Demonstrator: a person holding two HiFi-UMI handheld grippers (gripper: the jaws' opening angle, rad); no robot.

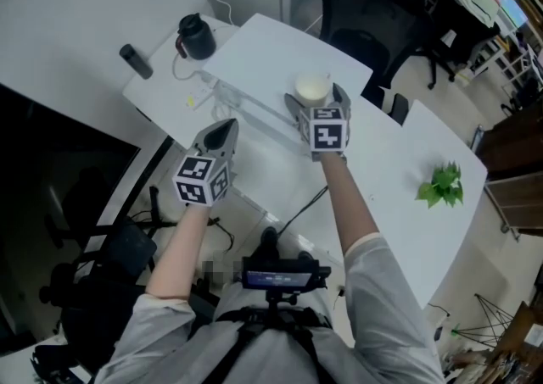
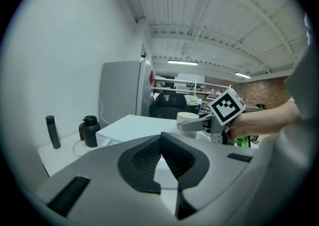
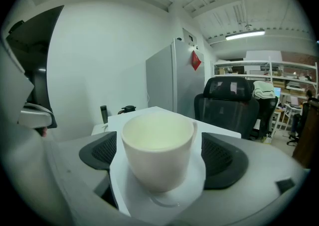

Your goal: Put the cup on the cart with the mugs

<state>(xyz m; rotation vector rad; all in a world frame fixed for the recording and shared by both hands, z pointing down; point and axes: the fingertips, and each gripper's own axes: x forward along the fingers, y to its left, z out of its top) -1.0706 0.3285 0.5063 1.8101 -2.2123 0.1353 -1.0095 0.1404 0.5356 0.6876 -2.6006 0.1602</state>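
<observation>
White desk (image 1: 254,52) fills most of what I see, with black office chairs (image 1: 365,1) behind it and no cart or mugs anywhere in view. The cup (image 1: 311,86) stands upright on that desk, right between the jaws of my right gripper (image 1: 316,101). Those jaws are spread wide, one pad on each side of the cup with a sliver of space showing at both, so nothing is squeezing it yet. I judge they are set that way so the pads can close squarely on the cup's walls.

My left gripper (image 1: 224,130) is pinched closed on nothing, tips together, held over the desk edge beside the right one, probably to keep it clear of the pick-up.

Counting: one white cup, empty as far as I can see; one black jug (image 1: 195,36); one dark bottle (image 1: 135,61) near it; one small green plant (image 1: 441,185), well apart to the right.
</observation>
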